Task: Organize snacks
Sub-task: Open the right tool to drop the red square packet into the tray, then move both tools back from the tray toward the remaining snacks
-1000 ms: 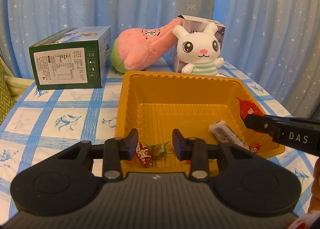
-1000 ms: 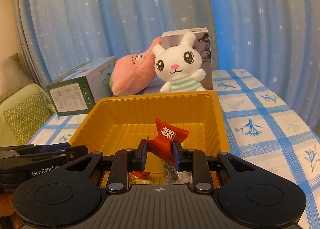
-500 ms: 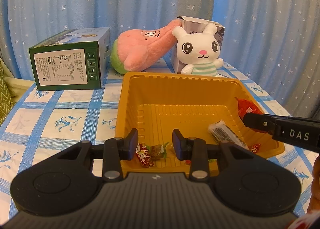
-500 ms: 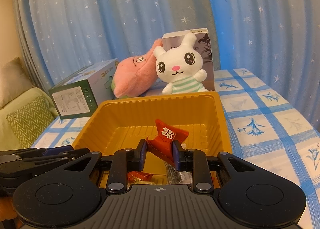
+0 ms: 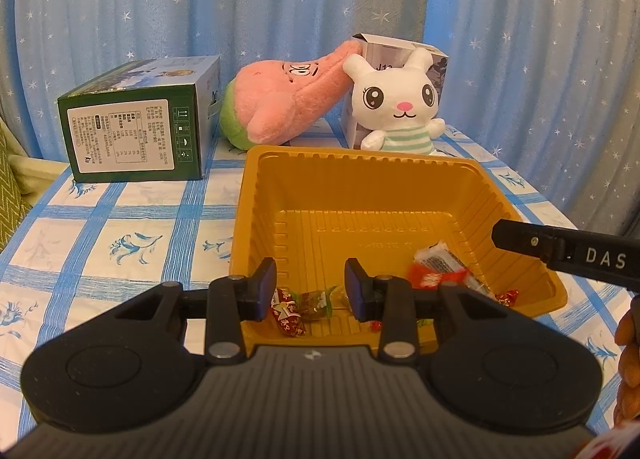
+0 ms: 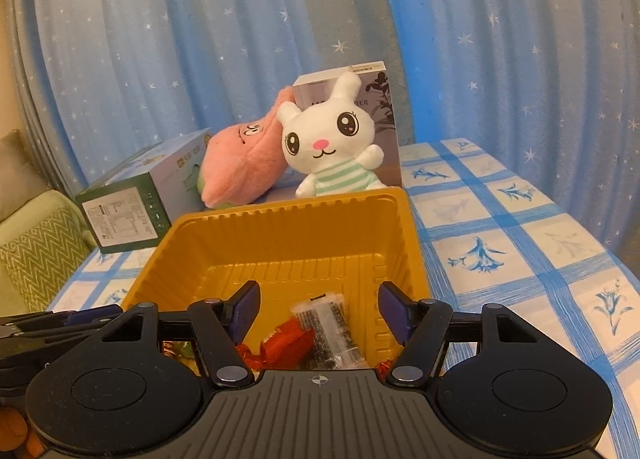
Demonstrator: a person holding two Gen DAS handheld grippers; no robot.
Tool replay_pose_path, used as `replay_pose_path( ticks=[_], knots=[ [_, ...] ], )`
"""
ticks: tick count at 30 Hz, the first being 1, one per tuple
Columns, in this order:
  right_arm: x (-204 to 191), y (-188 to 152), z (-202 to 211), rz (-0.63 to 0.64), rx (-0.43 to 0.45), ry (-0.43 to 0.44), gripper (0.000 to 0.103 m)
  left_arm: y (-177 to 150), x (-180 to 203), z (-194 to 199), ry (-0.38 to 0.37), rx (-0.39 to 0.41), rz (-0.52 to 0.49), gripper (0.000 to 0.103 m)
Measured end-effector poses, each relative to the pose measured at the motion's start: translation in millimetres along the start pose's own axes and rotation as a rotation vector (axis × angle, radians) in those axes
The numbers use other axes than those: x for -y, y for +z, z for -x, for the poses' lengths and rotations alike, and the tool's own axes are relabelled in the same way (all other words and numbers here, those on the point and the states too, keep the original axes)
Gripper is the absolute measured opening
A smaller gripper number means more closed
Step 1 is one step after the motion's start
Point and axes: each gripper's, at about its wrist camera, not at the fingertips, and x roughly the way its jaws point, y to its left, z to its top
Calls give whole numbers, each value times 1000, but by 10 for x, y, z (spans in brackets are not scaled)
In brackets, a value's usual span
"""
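A yellow plastic tray (image 5: 360,175) (image 6: 288,243) stands on the checked tablecloth. Inside lie a red snack packet (image 6: 286,347) (image 5: 430,278), a clear packet with dark print (image 6: 332,329) (image 5: 440,261) and several small wrapped candies (image 5: 304,305). My right gripper (image 6: 316,313) is open and empty above the tray's near right corner, over the red packet. It shows in the left wrist view (image 5: 560,249) as a black finger at the tray's right rim. My left gripper (image 5: 311,287) is open and empty at the tray's near edge.
A green box (image 5: 136,127), a pink plush (image 5: 288,99), a white rabbit plush (image 5: 400,107) and a grey box (image 6: 376,115) stand behind the tray. Blue starred curtains hang at the back. A green cushion (image 6: 32,255) lies off the table's left.
My right gripper has opened and let go of the red packet, which now lies in the tray beside the clear packet. The left gripper has hardly moved.
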Motion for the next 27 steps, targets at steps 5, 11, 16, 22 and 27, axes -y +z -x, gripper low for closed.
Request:
replay_pose_path(
  ticks=[5,11,16,22,27],
  knots=[
    [-4,1,15,10,8,-3,65,-2,10,5,-1,0,-1,33],
    [-14,6,104,19,36,-12,65,-13,24,73,1,9,3,33],
    [-30,-11,240,31,58,-7,65,-45,45,216,-5,20,10,33],
    [9,-103,497,11,50,-1,65,-148,69,486,-22,26,25,33],
    [7,-222,805,25,51,15,65,-334,117,775,-45,10,38,34]
  ],
)
